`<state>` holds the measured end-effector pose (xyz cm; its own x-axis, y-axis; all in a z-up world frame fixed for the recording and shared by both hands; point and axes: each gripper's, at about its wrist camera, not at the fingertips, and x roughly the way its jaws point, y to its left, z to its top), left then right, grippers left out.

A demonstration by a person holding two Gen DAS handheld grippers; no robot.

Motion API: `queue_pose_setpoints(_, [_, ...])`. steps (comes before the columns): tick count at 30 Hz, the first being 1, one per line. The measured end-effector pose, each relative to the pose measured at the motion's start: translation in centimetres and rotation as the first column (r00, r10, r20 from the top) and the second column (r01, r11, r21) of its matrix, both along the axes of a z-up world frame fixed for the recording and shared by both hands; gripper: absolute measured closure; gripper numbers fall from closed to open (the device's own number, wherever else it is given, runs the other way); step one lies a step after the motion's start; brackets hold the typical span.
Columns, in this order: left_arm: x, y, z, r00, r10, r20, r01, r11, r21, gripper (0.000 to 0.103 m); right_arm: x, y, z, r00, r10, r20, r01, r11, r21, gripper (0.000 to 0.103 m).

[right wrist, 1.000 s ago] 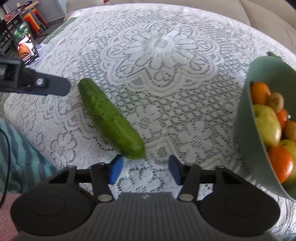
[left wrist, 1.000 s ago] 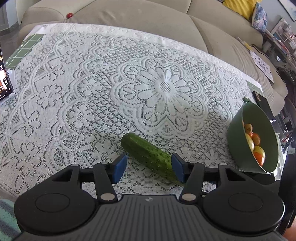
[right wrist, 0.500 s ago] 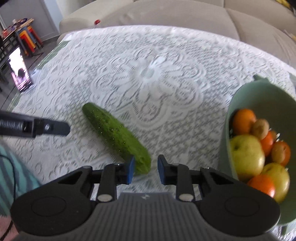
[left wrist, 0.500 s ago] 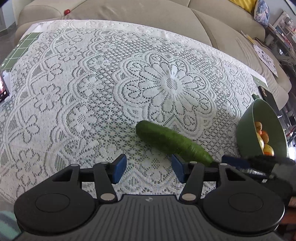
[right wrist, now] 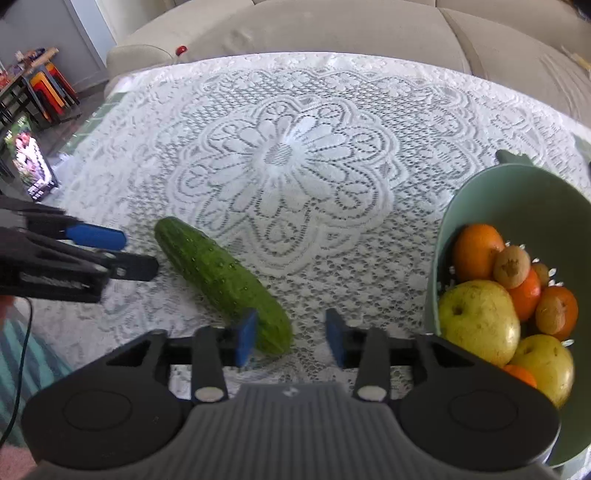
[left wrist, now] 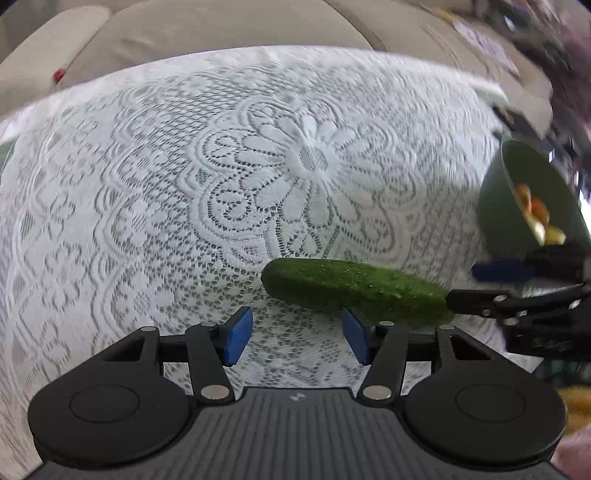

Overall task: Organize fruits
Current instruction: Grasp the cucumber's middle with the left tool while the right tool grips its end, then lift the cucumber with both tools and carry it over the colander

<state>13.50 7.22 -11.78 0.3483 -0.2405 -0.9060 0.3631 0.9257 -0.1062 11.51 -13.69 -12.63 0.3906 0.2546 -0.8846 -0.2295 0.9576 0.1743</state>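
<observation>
A cucumber [right wrist: 221, 284] lies flat on a white lace tablecloth [right wrist: 295, 155], slanting from far left to near right in the right wrist view. The right gripper [right wrist: 290, 338] hangs over the cucumber's near end; its jaws have just been opening and now stand apart, the left blue pad in front of the cucumber's tip, the right pad clear of it, so nothing is clamped. The left gripper [left wrist: 295, 338] also has its jaws apart with only tablecloth between them; the cucumber [left wrist: 354, 291] lies just beyond its right pad. In the right wrist view the left gripper [right wrist: 129, 254] comes in from the left edge, its tips just beside the cucumber's far end. To the right stands a green bowl [right wrist: 480, 192] holding oranges [right wrist: 476, 251], yellow-green apples [right wrist: 480, 317] and a brown kiwi [right wrist: 511, 266]. Beyond the table runs a beige sofa [right wrist: 332, 29] with a small red thing [right wrist: 181, 49] on it. At far left a phone [right wrist: 31, 162] stands with its screen lit.
</observation>
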Motion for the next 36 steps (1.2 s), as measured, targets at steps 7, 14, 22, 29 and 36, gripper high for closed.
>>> queue_pose_setpoints(7, [0.5,-1.7,-0.7,0.976,-0.216,0.013,0.213,0.971,0.108,0.032,-0.2,0.9,-0.8,0.998,0.033,-0.054,-0.032,0.999,0.022,0.048])
queue_pose_setpoints(14, [0.8,-2.5,-0.7,0.920,-0.392,0.017,0.383,0.907,0.176,0.028,-0.2,1.8,-2.2,0.993,0.071,-0.097,-0.069,0.997,0.025,0.048])
queue_pose_setpoints(22, [1.0,-3.6,-1.8,0.827,-0.562,-0.025,0.552,0.803,0.225,0.025,0.0,2.1,-2.8,0.990,0.097,-0.107,-0.094,0.995,0.031,0.053])
queue_pose_setpoints(29, [2.2,-3.7,-3.0,0.808,-0.588,-0.036,0.580,0.784,0.221,0.023,0.2,2.4,-3.1,0.990,0.100,-0.096,-0.099,0.995,0.021,0.054])
queue_pose_setpoints(36, [2.5,-4.0,-3.3,0.820,-0.570,-0.056,0.568,0.797,0.205,0.026,0.4,1.9,-3.0,0.992,0.079,-0.095,-0.078,0.997,0.017,0.068])
